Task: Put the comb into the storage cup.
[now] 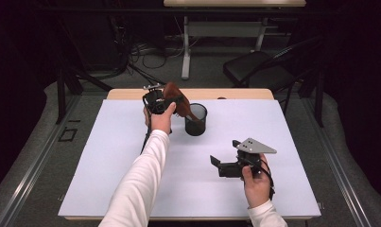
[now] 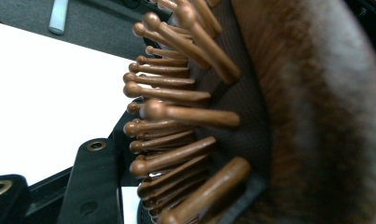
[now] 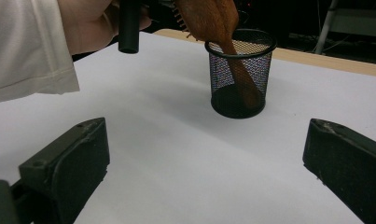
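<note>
Hairbrush point(image 1: 175, 98): one, brown wood, head held up at the left gripper point(image 1: 156, 101), handle slanting down into the mesh cup point(image 1: 196, 119).
Landmark: mesh cup, one, black wire, standing upright on the white table sheet point(image 1: 112, 161).

High view
- Left gripper: just left of the cup and above its rim, clenched on the hairbrush head; a hand in a white sleeve point(image 1: 141, 179) carries it.
- Right gripper point(image 1: 224, 166): well apart from the cup, nearer the person and to the right, low over the sheet, jaws spread, nothing between them. Grey three-cornered plate on top.
- Count: two grippers, one brush, one cup.
- Writing: none legible.

Left gripper view
- Hairbrush point(image 2: 251, 116): fills most of the frame. Rows of brown round-tipped pins point(image 2: 176, 112) stand out from a dark cushion; wood back blurred at the right.
- Black jaw: lies against the pin side at lower left.
- Pin count: too many overlap to count.
- Writing: none seen.

Right gripper view
- Mesh cup point(image 3: 240, 74): straight ahead, past the two black jaws, which stand wide apart with bare sheet between.
- Hairbrush point(image 3: 223, 42): handle end rests inside the cup on its floor, leaning toward the far rim; head rises above the rim to the upper left.
- Left gripper: partly seen above and left of the cup, beside the sleeve point(image 3: 27, 46).
- Writing: none legible.
</note>
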Available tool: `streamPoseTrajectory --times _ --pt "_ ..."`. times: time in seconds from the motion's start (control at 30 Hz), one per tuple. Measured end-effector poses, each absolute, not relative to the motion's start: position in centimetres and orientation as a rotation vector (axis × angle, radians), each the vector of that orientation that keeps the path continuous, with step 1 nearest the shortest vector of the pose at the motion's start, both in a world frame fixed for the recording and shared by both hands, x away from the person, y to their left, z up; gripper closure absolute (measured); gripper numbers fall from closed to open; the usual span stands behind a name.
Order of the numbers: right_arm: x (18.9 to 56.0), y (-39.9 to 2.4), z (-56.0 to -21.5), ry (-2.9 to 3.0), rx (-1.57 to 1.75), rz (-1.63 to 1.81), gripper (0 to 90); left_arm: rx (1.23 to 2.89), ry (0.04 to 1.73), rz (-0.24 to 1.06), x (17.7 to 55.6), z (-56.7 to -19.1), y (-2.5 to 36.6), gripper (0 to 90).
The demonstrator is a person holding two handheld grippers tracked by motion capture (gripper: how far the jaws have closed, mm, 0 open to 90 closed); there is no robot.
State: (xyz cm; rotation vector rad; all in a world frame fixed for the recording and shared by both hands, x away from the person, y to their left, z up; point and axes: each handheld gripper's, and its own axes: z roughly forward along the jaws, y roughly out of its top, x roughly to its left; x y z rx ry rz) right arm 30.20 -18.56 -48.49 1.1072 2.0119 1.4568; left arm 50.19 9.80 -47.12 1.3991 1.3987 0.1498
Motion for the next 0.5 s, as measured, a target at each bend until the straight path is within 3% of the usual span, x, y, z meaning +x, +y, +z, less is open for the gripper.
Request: streamPoseTrajectory --times 0.5 --pt "30.23 -18.61 -48.54 2.015 1.107 1.451 0.3 1.386 1.408 0.160 50.25 -47.19 9.95 41.0"
